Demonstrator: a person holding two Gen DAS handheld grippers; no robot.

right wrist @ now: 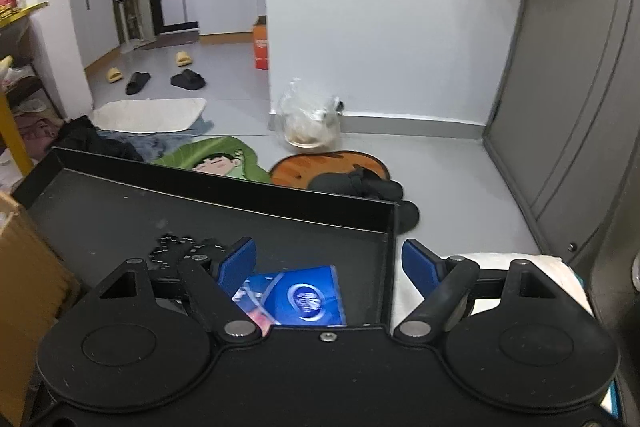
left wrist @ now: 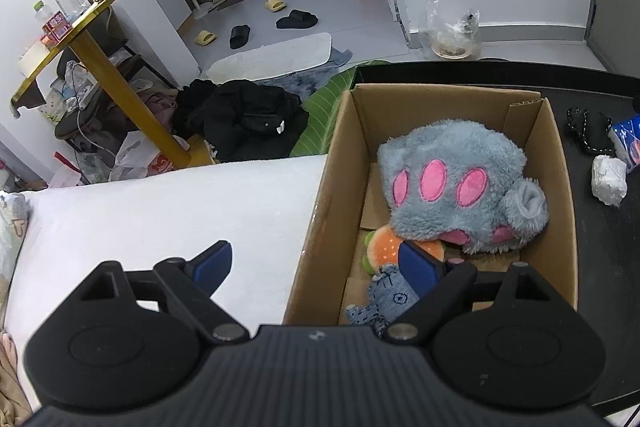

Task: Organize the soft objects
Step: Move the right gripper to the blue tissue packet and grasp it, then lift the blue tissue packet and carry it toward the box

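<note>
A cardboard box (left wrist: 344, 163) stands open on a black tray (left wrist: 600, 227). Inside lie a grey plush paw glove with pink pads (left wrist: 452, 187), a burger-shaped soft toy (left wrist: 386, 247) and a small blue-grey fabric doll (left wrist: 384, 301). My left gripper (left wrist: 316, 263) hangs open over the box's near left wall, one blue fingertip (left wrist: 416, 265) above the toys, nothing between the jaws. My right gripper (right wrist: 328, 265) is open above the black tray (right wrist: 200, 211), with a blue tissue pack (right wrist: 304, 295) lying below the jaws, untouched.
A white cushion surface (left wrist: 160, 203) lies left of the box. On the tray sit a black beaded chain (left wrist: 580, 129), a blue tissue pack (left wrist: 626, 143) and crumpled white paper (left wrist: 610, 179). Black clothes (left wrist: 244, 119), mats and slippers cover the floor; a gold-legged table (left wrist: 108, 67) stands left.
</note>
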